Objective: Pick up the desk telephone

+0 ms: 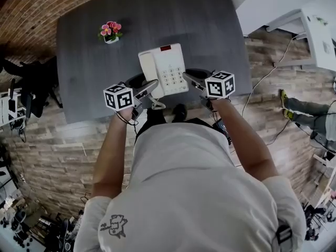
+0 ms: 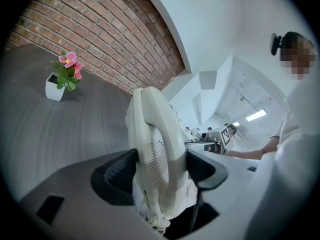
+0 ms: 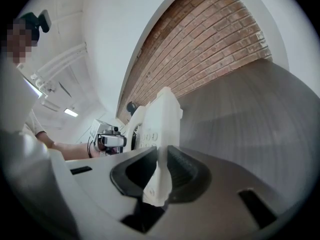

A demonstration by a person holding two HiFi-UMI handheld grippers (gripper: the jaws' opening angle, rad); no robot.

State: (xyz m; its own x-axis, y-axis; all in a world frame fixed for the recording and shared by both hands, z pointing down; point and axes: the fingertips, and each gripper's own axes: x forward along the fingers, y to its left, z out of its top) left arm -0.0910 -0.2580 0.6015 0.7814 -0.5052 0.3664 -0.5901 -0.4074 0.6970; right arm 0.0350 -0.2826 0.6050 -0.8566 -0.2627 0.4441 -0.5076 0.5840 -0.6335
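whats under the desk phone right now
The dark grey table shows all round the telephone, and its coiled cord dangles from the near end. The patch straight beneath is covered by the phone's body, so nothing more can be told.

Pink potted flowers (image 1: 109, 32) on grey table (image 1: 84, 77), brick wall (image 2: 115, 34), plank floor (image 1: 68, 146)

Tel. cord (image 2: 154, 222) mostly hidden

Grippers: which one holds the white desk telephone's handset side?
The left gripper: jaws wide around the handset of the white plastic desk telephone; the right gripper pinches its keypad edge.
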